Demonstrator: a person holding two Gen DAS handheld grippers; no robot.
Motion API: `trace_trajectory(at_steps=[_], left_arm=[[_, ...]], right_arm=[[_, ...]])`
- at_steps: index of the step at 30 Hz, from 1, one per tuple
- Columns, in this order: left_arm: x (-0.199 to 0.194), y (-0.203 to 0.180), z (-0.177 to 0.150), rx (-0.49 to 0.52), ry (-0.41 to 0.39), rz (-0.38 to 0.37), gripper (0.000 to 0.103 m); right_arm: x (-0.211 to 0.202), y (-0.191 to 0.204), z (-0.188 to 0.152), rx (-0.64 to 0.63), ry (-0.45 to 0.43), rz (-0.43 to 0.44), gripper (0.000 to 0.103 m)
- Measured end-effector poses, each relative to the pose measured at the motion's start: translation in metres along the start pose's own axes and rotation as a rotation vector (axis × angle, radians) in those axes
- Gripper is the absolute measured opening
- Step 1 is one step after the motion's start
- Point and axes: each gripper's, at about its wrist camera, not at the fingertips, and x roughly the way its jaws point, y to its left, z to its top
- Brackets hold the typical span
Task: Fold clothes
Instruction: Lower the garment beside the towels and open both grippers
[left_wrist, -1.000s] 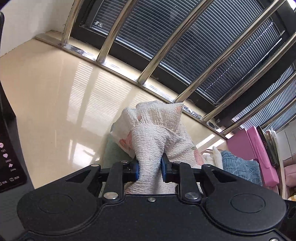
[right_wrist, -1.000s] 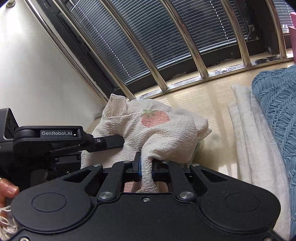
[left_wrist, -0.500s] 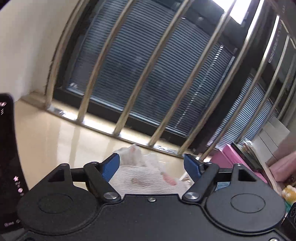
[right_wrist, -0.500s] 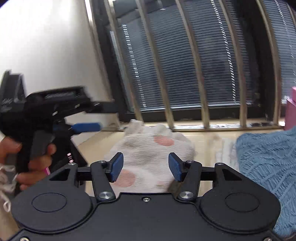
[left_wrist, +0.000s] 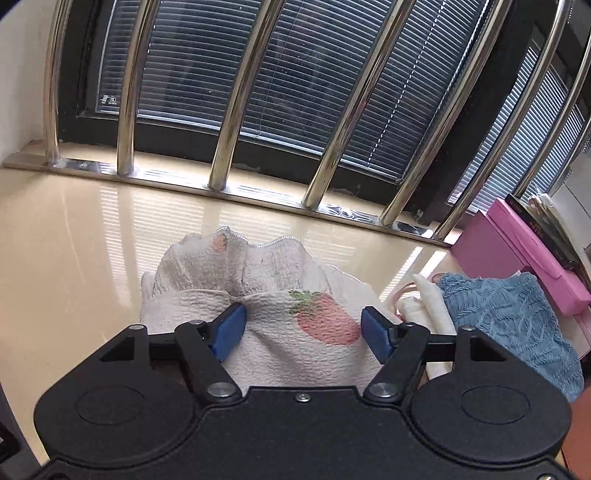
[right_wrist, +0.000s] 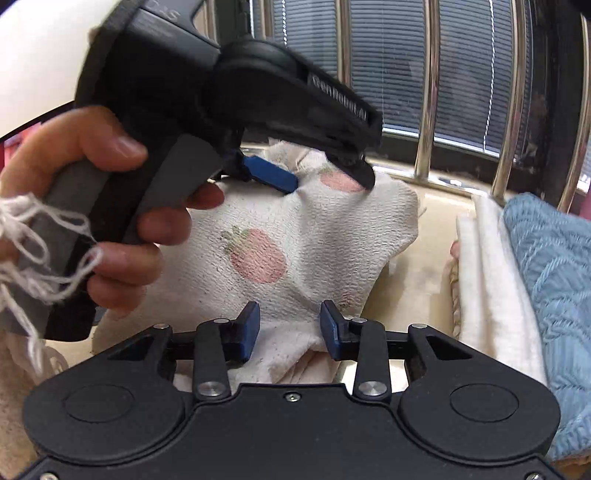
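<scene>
Fingers (left_wrist: 231, 326) apart astride strawberry cloth (left_wrist: 295, 328)

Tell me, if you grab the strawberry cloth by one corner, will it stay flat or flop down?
Probably flop. The strawberry cloth already lies bunched and wrinkled between the open left gripper fingers, so it looks soft, not stiff. Its crinkly weave seems thin, so likely light. That rough texture should grip the blue pads of the right gripper rather than slip.

Both grippers are black with blue-padded jaws, silver screws and round embossed discs.
</scene>
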Motion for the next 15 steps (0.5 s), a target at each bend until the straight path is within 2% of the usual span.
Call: trace_trajectory(at_steps=[2,4,6,8,10,11,12,15], left_arm=[[0.004,0.000,0.000,-0.006,0.007,0.005,0.081],[0.008,0.000,0.000,-0.011,0.013,0.010,0.084],[-0.012,-0.004,0.001,-0.046,-0.036,-0.014,0.091],[-0.035,-0.014,0.002,-0.048,-0.098,-0.047,0.098],[-0.068,-0.029,-0.001,-0.006,-0.160,-0.035,0.103],[-0.086,-0.037,-0.003,0.023,-0.169,-0.019,0.103],[-0.104,-0.044,-0.008,0.051,-0.168,-0.012,0.103],[-0.162,-0.062,-0.042,0.132,-0.164,0.022,0.103]], right_arm=[[-0.002,0.000,-0.001,0.007,-0.012,0.009,0.040],[-0.014,-0.001,-0.002,0.014,-0.055,0.031,0.046],[-0.035,0.002,-0.003,0.012,-0.114,0.042,0.060],[-0.065,0.008,-0.007,-0.026,-0.183,0.023,0.066],[-0.096,0.017,-0.013,-0.062,-0.229,-0.002,0.078],[-0.114,0.023,-0.017,-0.080,-0.241,-0.017,0.091],[-0.133,0.029,-0.022,-0.095,-0.254,-0.030,0.097],[-0.195,0.049,-0.040,-0.116,-0.281,-0.047,0.098]])
